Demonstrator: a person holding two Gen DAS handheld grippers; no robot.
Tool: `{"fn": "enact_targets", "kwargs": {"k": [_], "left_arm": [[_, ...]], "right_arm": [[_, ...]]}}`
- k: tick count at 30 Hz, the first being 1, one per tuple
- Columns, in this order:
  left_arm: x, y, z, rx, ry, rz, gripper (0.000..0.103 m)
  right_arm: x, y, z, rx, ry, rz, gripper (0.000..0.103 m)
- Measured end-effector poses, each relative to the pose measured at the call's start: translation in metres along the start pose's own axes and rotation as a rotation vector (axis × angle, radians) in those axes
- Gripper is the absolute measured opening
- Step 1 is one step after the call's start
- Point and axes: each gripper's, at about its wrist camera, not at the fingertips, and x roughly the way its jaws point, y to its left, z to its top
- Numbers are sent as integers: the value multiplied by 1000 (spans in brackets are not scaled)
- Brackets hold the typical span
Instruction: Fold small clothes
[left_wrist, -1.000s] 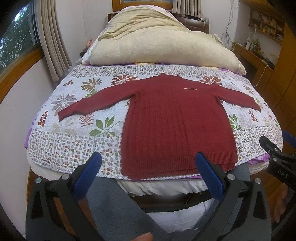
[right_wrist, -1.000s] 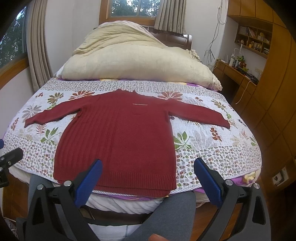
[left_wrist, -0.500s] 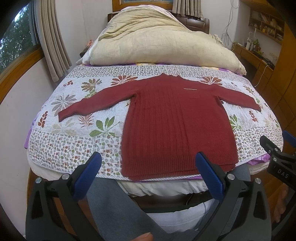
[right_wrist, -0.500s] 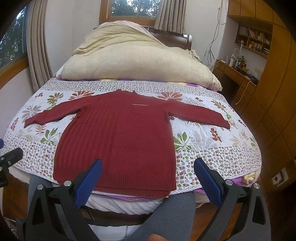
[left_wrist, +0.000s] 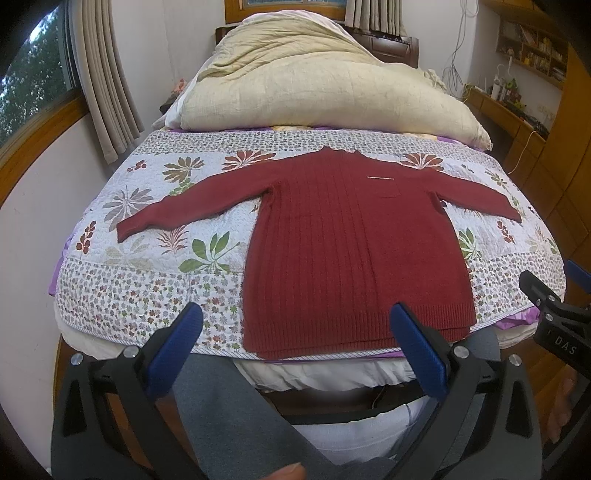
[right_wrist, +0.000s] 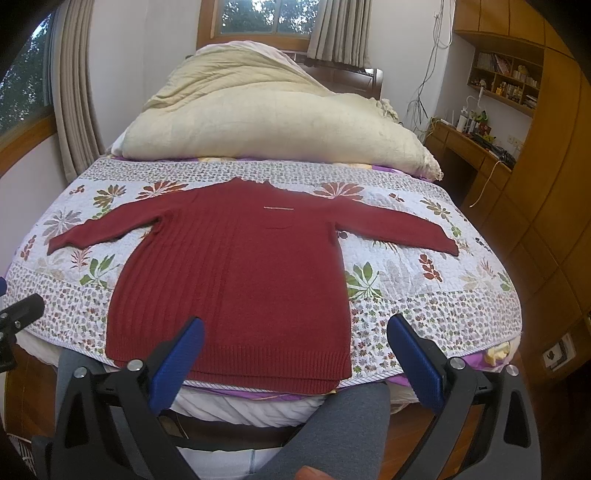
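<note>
A dark red ribbed sweater (left_wrist: 351, 243) (right_wrist: 236, 280) lies flat on the floral quilt (left_wrist: 155, 221) (right_wrist: 424, 295), both sleeves spread out, hem at the near bed edge. My left gripper (left_wrist: 295, 325) hangs open just short of the hem, with nothing between its blue pads (left_wrist: 417, 343). My right gripper (right_wrist: 295, 332) is open too, held in front of the hem's right half, its blue pads (right_wrist: 177, 358) empty. The right gripper's tip (left_wrist: 554, 317) shows at the right edge of the left wrist view.
A big beige duvet (left_wrist: 325, 88) (right_wrist: 273, 114) is heaped at the head of the bed. Curtains (left_wrist: 107, 74) and a window stand to the left, a wooden desk (right_wrist: 472, 147) and cabinets to the right. A person's grey-clad legs (left_wrist: 236, 417) (right_wrist: 343, 428) stand against the bed's foot.
</note>
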Motion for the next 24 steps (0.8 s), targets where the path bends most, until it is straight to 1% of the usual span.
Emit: {"fn": "enact_targets", "kwargs": {"k": [11, 24], "left_arm": [[6, 1, -1, -1, 9, 3, 100], [23, 0, 2, -2, 42, 6, 100]], "right_arm": [[7, 0, -2, 2, 11, 3, 99], [23, 3, 0, 2, 38, 3, 99]]}}
